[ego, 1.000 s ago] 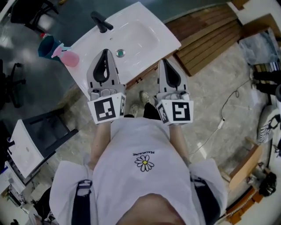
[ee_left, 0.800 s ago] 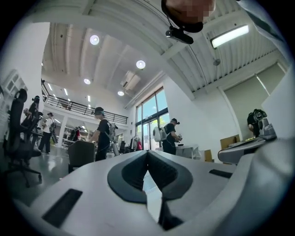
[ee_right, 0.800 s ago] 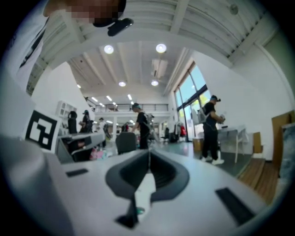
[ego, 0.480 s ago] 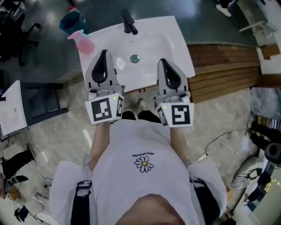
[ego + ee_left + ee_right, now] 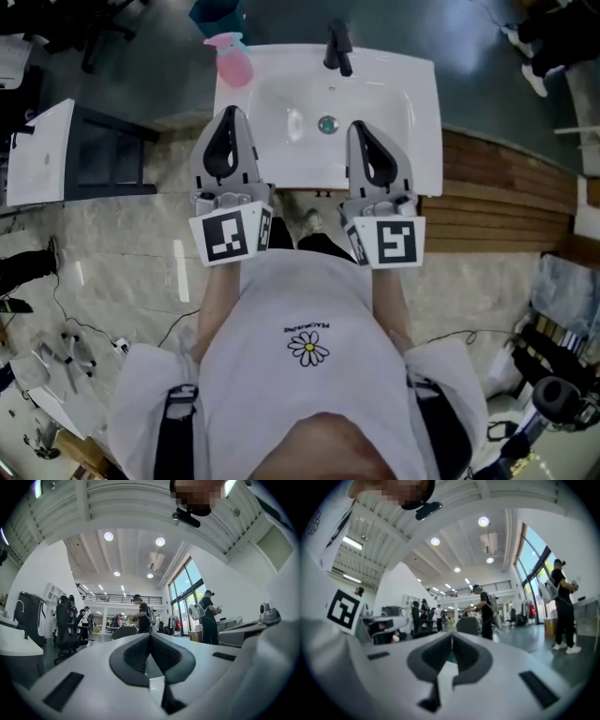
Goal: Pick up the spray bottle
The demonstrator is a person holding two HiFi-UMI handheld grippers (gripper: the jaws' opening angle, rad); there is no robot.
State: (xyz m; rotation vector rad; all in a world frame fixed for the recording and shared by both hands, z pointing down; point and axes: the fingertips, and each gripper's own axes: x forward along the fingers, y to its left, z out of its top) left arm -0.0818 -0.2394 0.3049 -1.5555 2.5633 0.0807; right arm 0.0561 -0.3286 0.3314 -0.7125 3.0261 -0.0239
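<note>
I find the left gripper (image 5: 228, 114) shut tight, nothing between its jaws; the right gripper (image 5: 360, 128) likewise closed and empty; both hang over the near side of the white sink (image 5: 422, 112); the pink spray bottle (image 5: 232, 62) stands at the sink's eleven o'clock corner, twelve o'clock from the left gripper, untouched.

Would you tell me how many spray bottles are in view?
1. The pink spray bottle stands on the white sink, at its far left corner, left of the black faucet; others could be hidden.
</note>
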